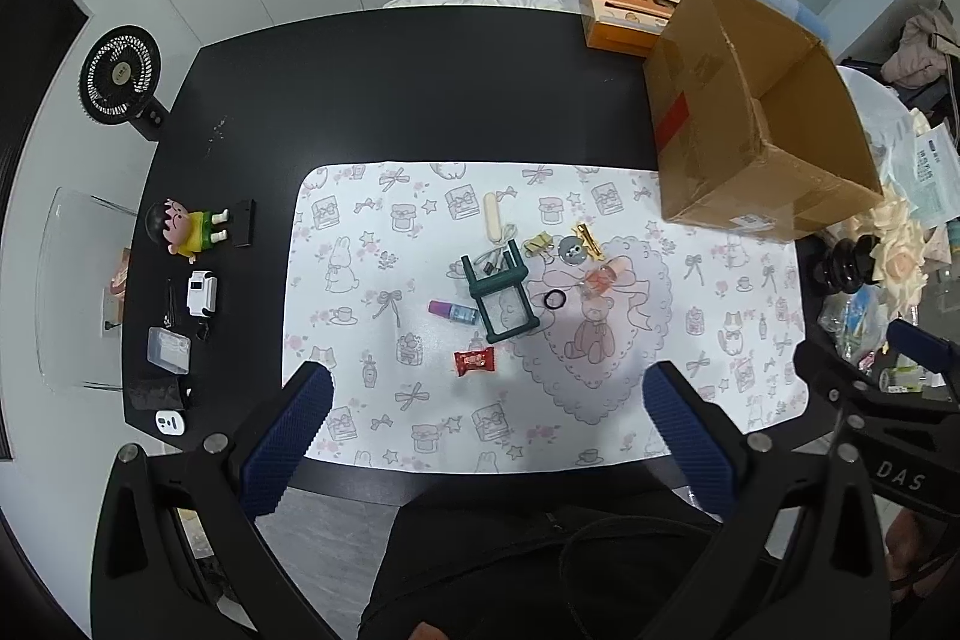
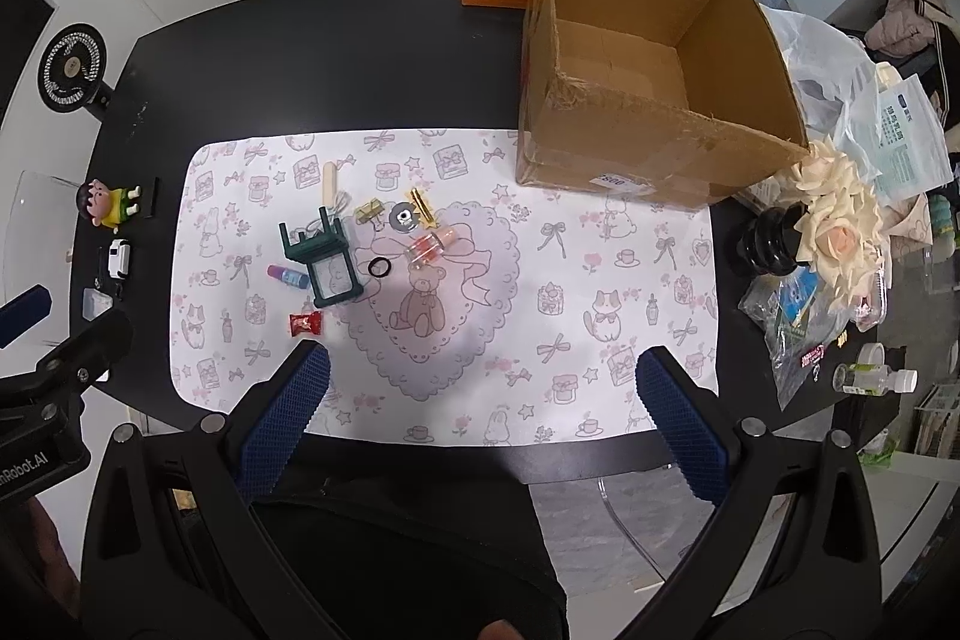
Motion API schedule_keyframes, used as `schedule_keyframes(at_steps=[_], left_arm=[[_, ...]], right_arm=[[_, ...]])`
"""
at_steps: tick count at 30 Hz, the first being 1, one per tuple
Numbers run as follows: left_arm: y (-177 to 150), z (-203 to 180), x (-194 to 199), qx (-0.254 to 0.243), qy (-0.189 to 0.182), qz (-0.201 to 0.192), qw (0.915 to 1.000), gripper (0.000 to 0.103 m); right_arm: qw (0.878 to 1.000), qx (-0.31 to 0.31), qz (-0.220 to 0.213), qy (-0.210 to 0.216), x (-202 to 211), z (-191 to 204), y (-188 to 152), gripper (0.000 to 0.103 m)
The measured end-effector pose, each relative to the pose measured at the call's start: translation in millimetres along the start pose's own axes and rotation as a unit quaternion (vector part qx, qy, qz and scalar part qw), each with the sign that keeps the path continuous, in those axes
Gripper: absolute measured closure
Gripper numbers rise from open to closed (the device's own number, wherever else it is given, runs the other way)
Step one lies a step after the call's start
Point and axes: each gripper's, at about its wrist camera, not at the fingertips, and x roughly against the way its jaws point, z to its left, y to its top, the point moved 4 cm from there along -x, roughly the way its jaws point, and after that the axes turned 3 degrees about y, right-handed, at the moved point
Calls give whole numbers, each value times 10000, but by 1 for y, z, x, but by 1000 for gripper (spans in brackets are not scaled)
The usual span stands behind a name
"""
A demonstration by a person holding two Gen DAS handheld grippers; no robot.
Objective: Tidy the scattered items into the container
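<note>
Both blue-padded grippers, left and right, hung spread and empty low in frame. Small scattered items around a dark green toy stool lay mid-mat, the open brown cardboard box upper right.

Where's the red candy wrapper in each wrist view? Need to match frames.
Left wrist: red candy wrapper lies low on the patterned mat, just left of centre, below the green toy stool.
Right wrist: red candy wrapper sits left of centre, near the mat's left side, ahead of the tool's left finger.
Shared landmark: the green toy stool, just beyond the wrapper in both.
</note>
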Motion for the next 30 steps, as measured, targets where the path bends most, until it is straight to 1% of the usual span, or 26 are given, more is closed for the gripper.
schedule_keyframes(at_steps=[9, 11, 15, 17, 20, 29, 30], left_arm=[[-1, -2, 6, -88, 59, -58, 9999, 0], [-2, -2, 7, -107, 72, -71, 9999, 0], [-2, -2, 10, -138, 84, -91, 9998, 0], [-3, 0, 10, -102, 14, -66, 9999, 0], [-5, 2, 11, -110, 80, -88, 9999, 0], [-5, 4, 14, -104, 83, -128, 9998, 0], [-5, 4, 14, -103, 76, -131, 9998, 0]], right_arm=[[9997, 41, -228, 9, 19, 10, 1, 0], [9995, 28, -303, 76, 20, 6, -7, 0], [9995, 15, -321, 78, 22, 7, -10, 0], [9994, 18, -326, 68, 22, 8, -12, 0], [9994, 24, -334, 71, 24, 10, -13, 0], [9993, 16, -376, 68, 26, 14, -13, 0], [9992, 25, -404, 59, 24, 18, -18, 0]])
